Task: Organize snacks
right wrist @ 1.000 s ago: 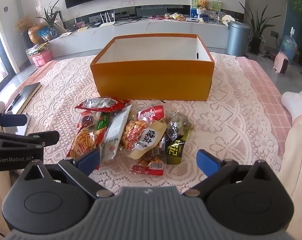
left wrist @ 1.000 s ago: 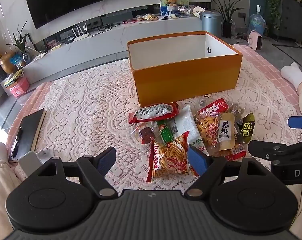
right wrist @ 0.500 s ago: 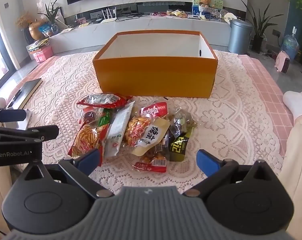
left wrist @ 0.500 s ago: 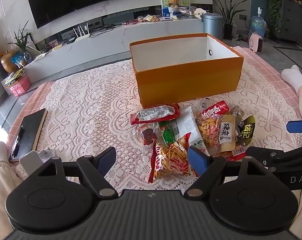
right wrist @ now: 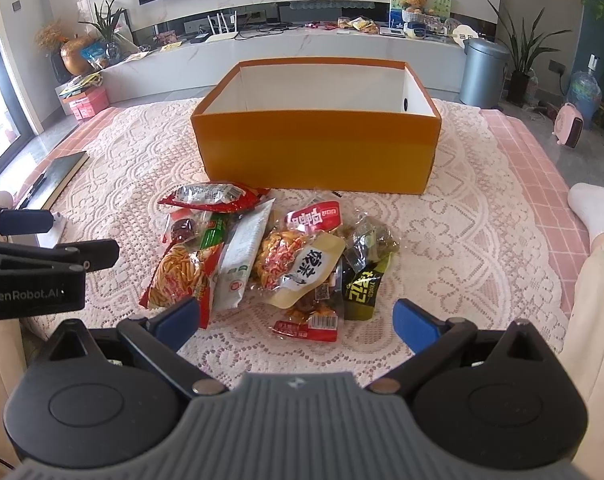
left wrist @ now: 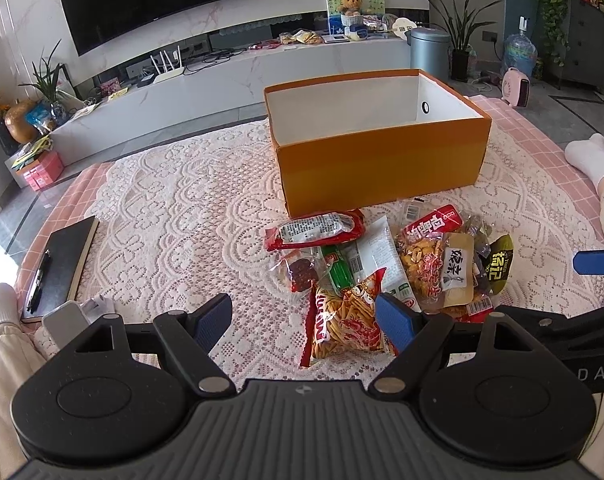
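Left gripper (left wrist: 304, 316) low over lace cloth (left wrist: 173, 224), jaws wide apart, holding nothing; red bag of stick snacks (left wrist: 348, 320) between blue pads, untouched; snack pile (left wrist: 386, 256) just behind it, near front wall of orange box (left wrist: 382, 168); box open, white inside; right gripper's finger (left wrist: 598, 262) at right edge; black notebook (left wrist: 61, 258) with pen far left.

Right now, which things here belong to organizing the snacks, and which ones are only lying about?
For the job:
- snack packets
- orange box, looks empty
- left gripper, right gripper, both open

Lying about:
- black notebook
- pen on it
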Tool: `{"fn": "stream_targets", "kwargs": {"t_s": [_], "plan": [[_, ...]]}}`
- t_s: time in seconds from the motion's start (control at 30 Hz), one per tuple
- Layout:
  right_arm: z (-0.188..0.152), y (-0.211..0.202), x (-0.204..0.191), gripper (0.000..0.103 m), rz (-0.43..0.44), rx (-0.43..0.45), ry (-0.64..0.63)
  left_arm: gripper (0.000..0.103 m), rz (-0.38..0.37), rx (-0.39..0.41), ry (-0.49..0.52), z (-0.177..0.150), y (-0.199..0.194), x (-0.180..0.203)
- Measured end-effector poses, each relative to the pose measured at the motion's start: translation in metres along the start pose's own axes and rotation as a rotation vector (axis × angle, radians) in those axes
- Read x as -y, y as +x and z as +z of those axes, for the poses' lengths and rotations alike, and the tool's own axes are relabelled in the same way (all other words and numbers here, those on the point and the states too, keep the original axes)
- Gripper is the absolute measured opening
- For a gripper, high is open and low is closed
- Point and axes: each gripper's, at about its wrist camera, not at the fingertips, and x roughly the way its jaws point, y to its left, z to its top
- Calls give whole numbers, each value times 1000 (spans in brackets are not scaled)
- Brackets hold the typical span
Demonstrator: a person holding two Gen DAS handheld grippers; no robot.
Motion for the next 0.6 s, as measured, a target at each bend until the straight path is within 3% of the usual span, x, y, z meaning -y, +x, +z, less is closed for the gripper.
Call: {"fn": "stream_targets", "kwargs": {"t_s": [0.6], "plan": [[-2, 9, 5, 99, 5, -29, 22, 95, 1, -13, -4, -1, 6, 1]]}}
